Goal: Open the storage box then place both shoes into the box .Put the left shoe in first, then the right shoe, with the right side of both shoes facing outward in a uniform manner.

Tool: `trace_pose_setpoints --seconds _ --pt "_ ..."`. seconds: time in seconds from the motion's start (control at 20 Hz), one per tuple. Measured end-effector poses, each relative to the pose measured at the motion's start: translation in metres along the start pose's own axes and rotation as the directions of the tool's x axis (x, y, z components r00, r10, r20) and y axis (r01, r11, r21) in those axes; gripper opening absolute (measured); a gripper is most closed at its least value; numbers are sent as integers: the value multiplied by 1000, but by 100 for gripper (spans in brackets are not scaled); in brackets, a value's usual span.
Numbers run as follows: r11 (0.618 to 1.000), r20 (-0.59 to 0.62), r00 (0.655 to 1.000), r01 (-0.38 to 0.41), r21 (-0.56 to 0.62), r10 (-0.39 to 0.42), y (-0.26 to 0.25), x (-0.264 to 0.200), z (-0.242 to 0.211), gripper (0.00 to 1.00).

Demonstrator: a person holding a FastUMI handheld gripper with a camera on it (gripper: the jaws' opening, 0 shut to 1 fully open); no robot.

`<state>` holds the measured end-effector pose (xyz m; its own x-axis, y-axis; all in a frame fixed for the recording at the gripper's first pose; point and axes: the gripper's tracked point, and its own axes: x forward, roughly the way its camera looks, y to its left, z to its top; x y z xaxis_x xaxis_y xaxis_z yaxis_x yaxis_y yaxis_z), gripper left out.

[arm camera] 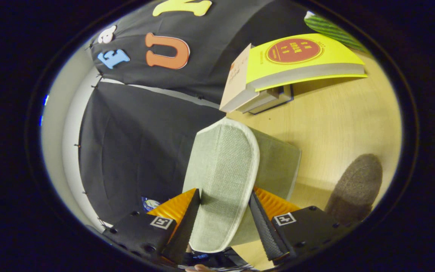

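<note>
A pale green fabric shoe (223,158) with a white trimmed edge stands between my fingers and reaches well beyond them. My gripper (225,193) is shut on it, one finger pressing on each side of its flat face. The shoe's green upper (279,162) bulges out behind that face. It is held above the wooden table (334,121). To the side of the fingers, a grey-brown felt-like oval (357,187) lies on the table. It looks like a second shoe, though I cannot tell for sure.
A stack of books (296,64) with a yellow cover on top lies on the table beyond the shoe. A green striped thing (330,30) sits past the books. The black cloth wall (138,143) is close on the other side.
</note>
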<state>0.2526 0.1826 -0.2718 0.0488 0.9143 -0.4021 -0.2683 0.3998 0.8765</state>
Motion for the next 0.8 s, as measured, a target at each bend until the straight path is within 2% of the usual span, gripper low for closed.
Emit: trace_pose_setpoints --seconds 0.35,0.5,0.8 --pt "998 14 999 50 -22 -50 -1 -12 0 67" --pt "995 34 997 77 -67 -75 1 -19 2 48" --pt "964 109 982 176 -198 -157 23 -34 8 18"
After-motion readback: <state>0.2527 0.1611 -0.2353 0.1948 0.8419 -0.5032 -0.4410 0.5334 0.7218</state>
